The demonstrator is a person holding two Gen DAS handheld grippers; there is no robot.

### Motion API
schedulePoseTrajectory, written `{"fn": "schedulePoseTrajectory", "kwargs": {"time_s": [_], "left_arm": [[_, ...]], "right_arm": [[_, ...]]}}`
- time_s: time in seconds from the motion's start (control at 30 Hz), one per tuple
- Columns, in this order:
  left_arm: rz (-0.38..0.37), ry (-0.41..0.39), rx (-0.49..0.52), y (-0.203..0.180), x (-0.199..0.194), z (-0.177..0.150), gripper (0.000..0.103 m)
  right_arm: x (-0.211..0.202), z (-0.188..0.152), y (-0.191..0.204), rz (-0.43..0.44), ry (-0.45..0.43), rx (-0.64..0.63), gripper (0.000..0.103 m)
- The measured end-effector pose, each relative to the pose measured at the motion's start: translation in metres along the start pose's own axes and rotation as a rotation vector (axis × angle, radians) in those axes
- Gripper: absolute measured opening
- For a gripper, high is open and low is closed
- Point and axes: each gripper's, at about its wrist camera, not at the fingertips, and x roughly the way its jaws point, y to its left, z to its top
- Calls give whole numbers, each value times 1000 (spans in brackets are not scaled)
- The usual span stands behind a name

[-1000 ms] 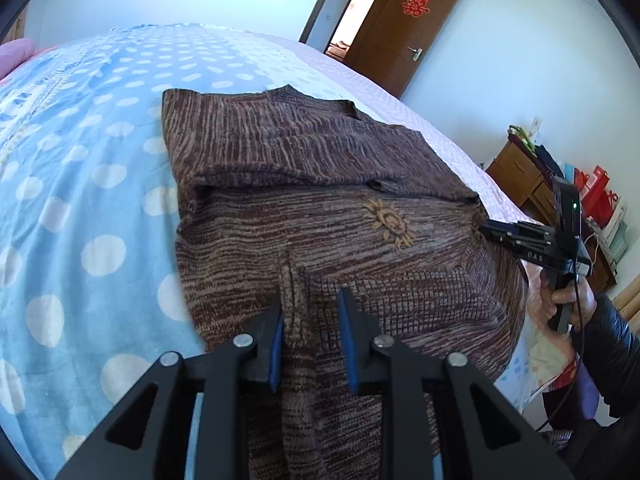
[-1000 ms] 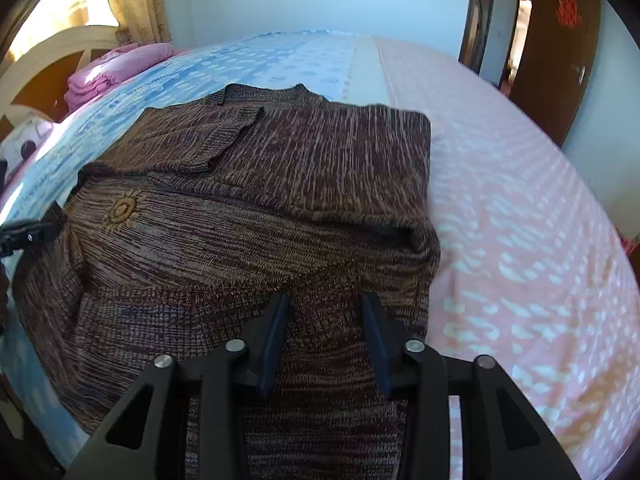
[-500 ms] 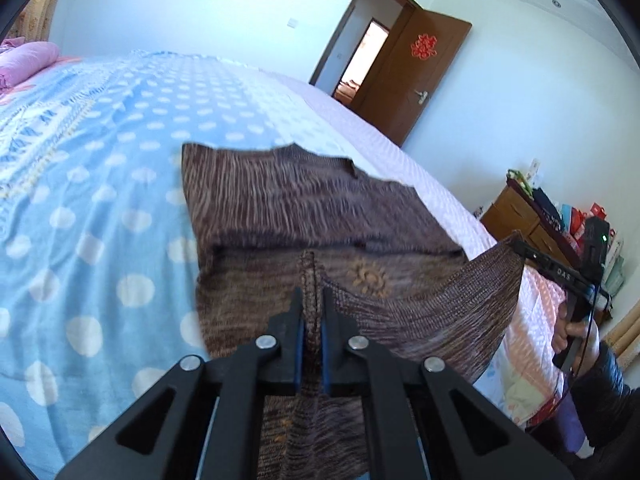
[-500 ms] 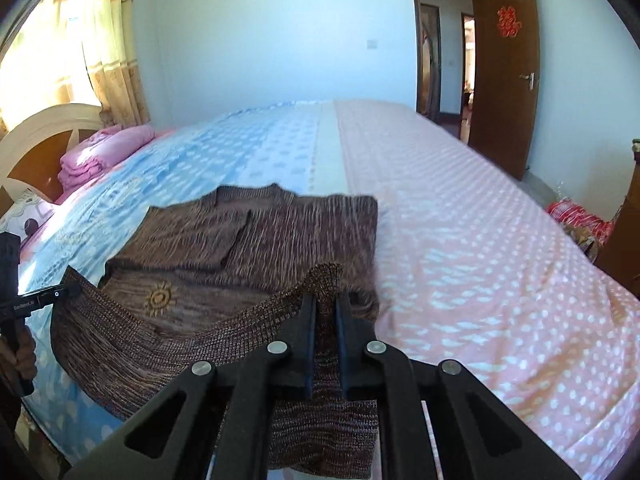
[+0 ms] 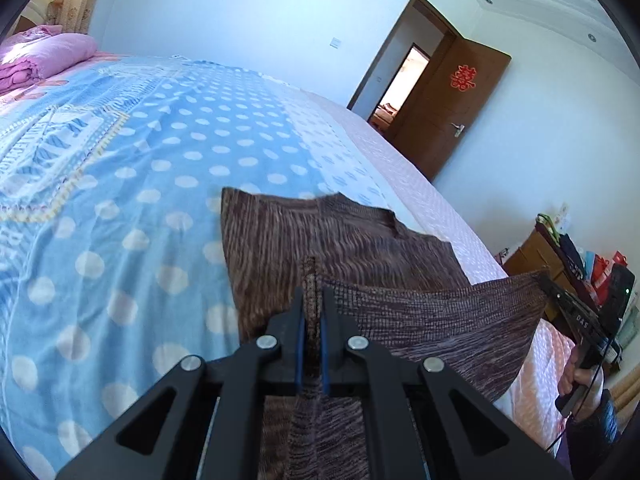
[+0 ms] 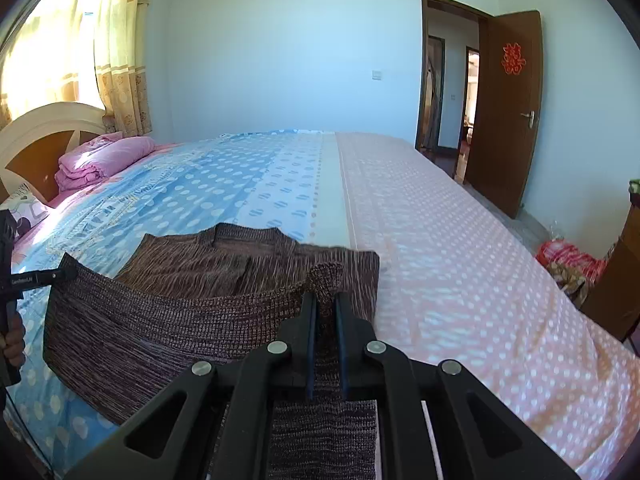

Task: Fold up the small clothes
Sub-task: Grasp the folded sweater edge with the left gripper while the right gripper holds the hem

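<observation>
A: Status? Both clamped?
B: Yes. Left gripper [image 5: 312, 316] and right gripper [image 6: 326, 316] each pinch a hem corner of the brown marled knit sweater [image 6: 192, 268], hem raised.
A: Rest of it?
B: Centre frame, ahead on the polka-dot bedsheet [image 6: 440, 220]; collar farthest. Fold goes forward.

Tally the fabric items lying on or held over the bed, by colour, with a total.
Brown: 1, the knit sweater, its hem lifted by the left hand-held gripper and right hand-held gripper.
Pink: 1, the folded quilt by the headboard.
Total: 2.
</observation>
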Motion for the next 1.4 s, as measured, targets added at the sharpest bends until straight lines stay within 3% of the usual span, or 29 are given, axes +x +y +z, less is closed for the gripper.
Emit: {"fn": "schedulePoseTrajectory", "kwargs": {"time_s": [0.17,0.43,0.6,0.7,0.73,0.77,0.8,0.93,1.0,1.03,1.1,1.13,1.17,1.23,1.4], "left_arm": [[59,-11,12,5,18,29,6],[126,-58,-30,29,54,83,5],[113,28,38,27,72,84,6],[115,105,113,24,76,64,35],[123,122,129,22,77,56,55],[133,136,140,21,78,47,65],[131,144,147,20,79,40,65],[150,185,164,16,92,20,65],[157,210,159,16,101,14,59],[171,216,156,17,104,12,47],[177,195,152,16,102,11,39],[184,185,156,15,100,12,22],[203,175,163,13,99,13,15],[233,156,176,11,97,13,13],[219,125,174,7,91,10,10]], "right_arm": [[29,23,7,-12,-6,-48,8],[108,58,-2,-46,14,-34,8],[155,56,-9,-66,81,-20,8],[153,47,-11,-49,89,-9,8],[151,44,-11,-46,87,-10,8],[150,41,-11,-42,88,-5,8],[147,38,-12,-34,90,9,8],[142,33,-10,-19,89,20,8],[140,31,-6,-22,87,3,8],[139,30,-6,-25,89,-3,8],[139,28,-6,-29,94,-3,8],[139,27,-8,-31,97,1,8],[138,27,-9,-32,99,7,8],[138,24,-13,-34,106,19,8],[137,20,-17,-37,111,29,8]]}}
